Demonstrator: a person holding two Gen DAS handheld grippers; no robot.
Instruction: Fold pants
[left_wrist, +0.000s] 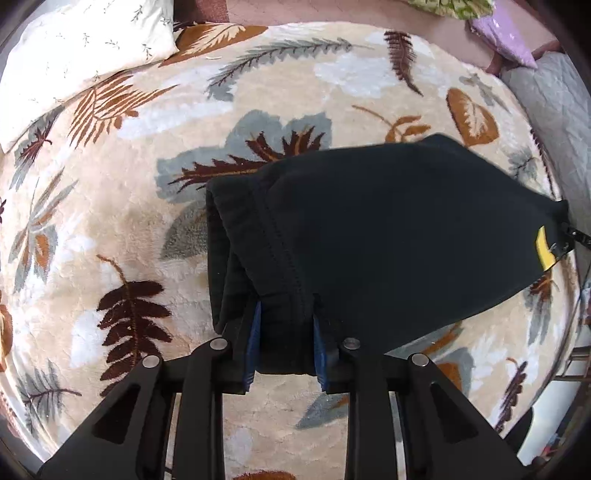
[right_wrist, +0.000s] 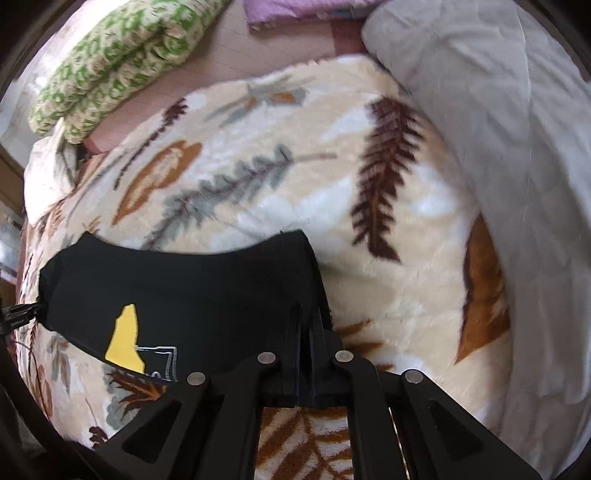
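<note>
Pads (left_wrist: 255, 343) blue, clamped on a thick bunch of black pants (left_wrist: 369, 236) at one end, inside the left gripper (left_wrist: 284, 347). Right gripper (right_wrist: 306, 354) pinched nearly flat on the opposite end of the same cloth, jaws narrow. Pants stretched taut between both grips, raised over the leaf-print blanket (left_wrist: 110, 221), long axis side to side from one gripper to the other. Stitched seam (left_wrist: 280, 243) by the left grip; yellow patch (right_wrist: 125, 339) toward the lower edge. Beyond the blanket's far edge: white pillow (left_wrist: 74, 48), green patterned quilt (right_wrist: 122, 62), grey bedding (right_wrist: 498, 129).
</note>
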